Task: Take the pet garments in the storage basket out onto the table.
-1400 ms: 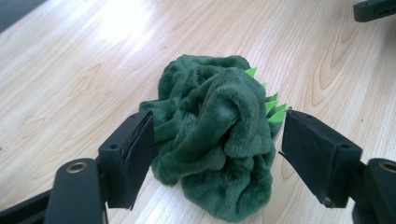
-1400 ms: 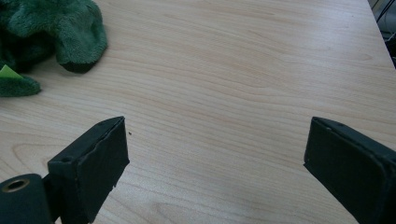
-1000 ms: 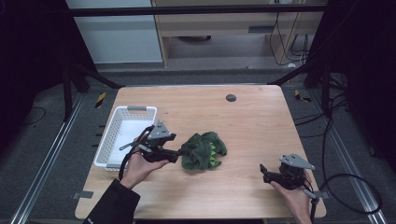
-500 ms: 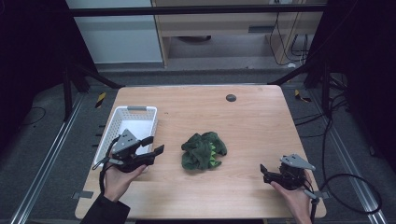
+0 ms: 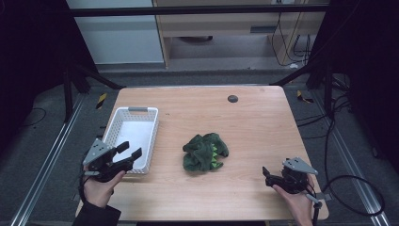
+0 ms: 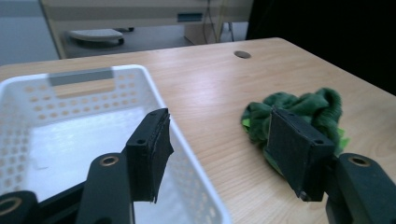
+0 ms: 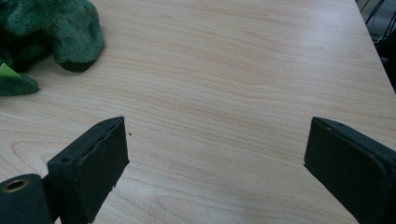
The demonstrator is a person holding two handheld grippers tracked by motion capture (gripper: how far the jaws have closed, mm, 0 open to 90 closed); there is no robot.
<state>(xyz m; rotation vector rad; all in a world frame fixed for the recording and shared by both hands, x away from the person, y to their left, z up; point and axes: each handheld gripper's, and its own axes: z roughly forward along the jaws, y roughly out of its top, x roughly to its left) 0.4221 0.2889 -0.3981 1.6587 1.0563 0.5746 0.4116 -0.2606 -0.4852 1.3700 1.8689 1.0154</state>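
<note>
Green plush toy (image 5: pixel 205 151) lay loose on the table (image 5: pixel 244 117); our left hand-held gripper (image 5: pixel 128 155) and right hand-held gripper (image 5: pixel 266 172) gaped empty. A shallow pinch might slip off the fabric.

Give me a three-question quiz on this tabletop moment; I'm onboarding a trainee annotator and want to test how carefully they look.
1. True or false: the green plush toy lies inside the white basket.
2. Which gripper is nearer the basket: A) left gripper B) right gripper?
3. In a few words, how do the jaws of both grippers stand, and what do they hold?

Key
1. False: it lies on the bare wooden table, to the right of the basket.
2. A: it hovers at the basket's near corner.
3. Both are open and hold nothing.
</note>
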